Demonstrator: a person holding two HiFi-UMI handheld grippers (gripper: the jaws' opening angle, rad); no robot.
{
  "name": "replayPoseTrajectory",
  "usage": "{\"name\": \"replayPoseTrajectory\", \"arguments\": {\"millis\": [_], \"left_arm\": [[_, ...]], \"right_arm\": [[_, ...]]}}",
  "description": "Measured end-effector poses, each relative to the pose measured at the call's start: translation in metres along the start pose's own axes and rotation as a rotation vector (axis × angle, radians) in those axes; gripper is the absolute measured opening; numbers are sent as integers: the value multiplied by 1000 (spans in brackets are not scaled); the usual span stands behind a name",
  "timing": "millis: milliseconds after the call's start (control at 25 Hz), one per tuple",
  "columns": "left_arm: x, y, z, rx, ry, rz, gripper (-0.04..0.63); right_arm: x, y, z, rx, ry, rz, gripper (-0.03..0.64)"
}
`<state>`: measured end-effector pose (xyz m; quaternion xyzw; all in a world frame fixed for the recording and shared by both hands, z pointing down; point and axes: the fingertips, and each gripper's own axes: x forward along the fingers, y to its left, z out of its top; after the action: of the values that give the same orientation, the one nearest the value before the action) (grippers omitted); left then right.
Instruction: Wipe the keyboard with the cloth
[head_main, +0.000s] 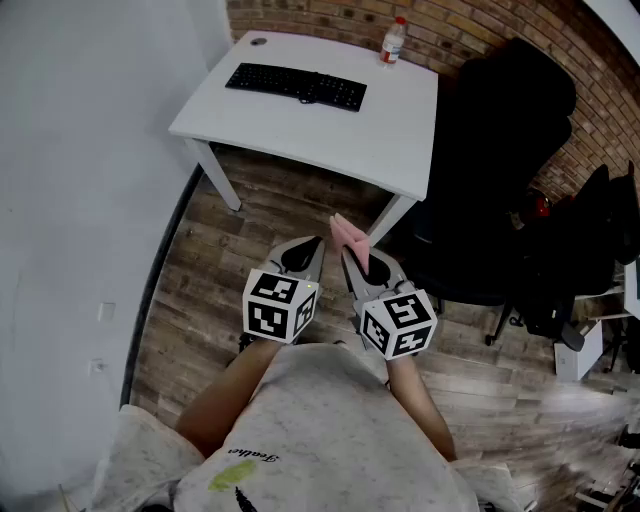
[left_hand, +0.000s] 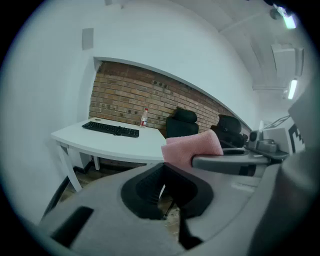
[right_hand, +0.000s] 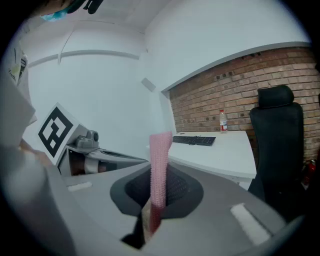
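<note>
Holding the cloth (head_main: 348, 231) clenched, the right gripper (head_main: 351, 258) (left gripper (head_main: 314, 248) closed, empty) must next reach the keyboard (head_main: 296, 86) at twelve o'clock.

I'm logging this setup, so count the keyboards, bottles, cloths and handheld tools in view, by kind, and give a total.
Keyboard: 1
Bottle: 1
Pink cloth: 1
Tools: 2, the left tool and the right tool
Total: 5

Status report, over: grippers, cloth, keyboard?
Right gripper shut on cloth. Left gripper shut, empty. Keyboard on desk ahead, untouched. Chair beside desk, not in the way.
</note>
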<state>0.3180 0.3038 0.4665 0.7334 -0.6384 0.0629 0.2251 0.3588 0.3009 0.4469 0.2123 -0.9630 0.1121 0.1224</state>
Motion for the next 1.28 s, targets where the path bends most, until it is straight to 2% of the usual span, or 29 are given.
{"name": "replayPoseTrajectory", "arguments": {"millis": [320,800,1000,1280], "left_arm": [[-2,31,8,-15,-8,-11,-9],[-26,118,20,-49,-22,-13,-9],[-34,147,28,-62,-40,0,-9],[-21,171,32,-74,-38,18,-9]], "right_arm": [[32,15,4,-2,14,6,23],[99,50,20,-11,40,-23,23],[123,64,26,-19,41,-12,23],[155,59,32,-20,40,23,23]]}}
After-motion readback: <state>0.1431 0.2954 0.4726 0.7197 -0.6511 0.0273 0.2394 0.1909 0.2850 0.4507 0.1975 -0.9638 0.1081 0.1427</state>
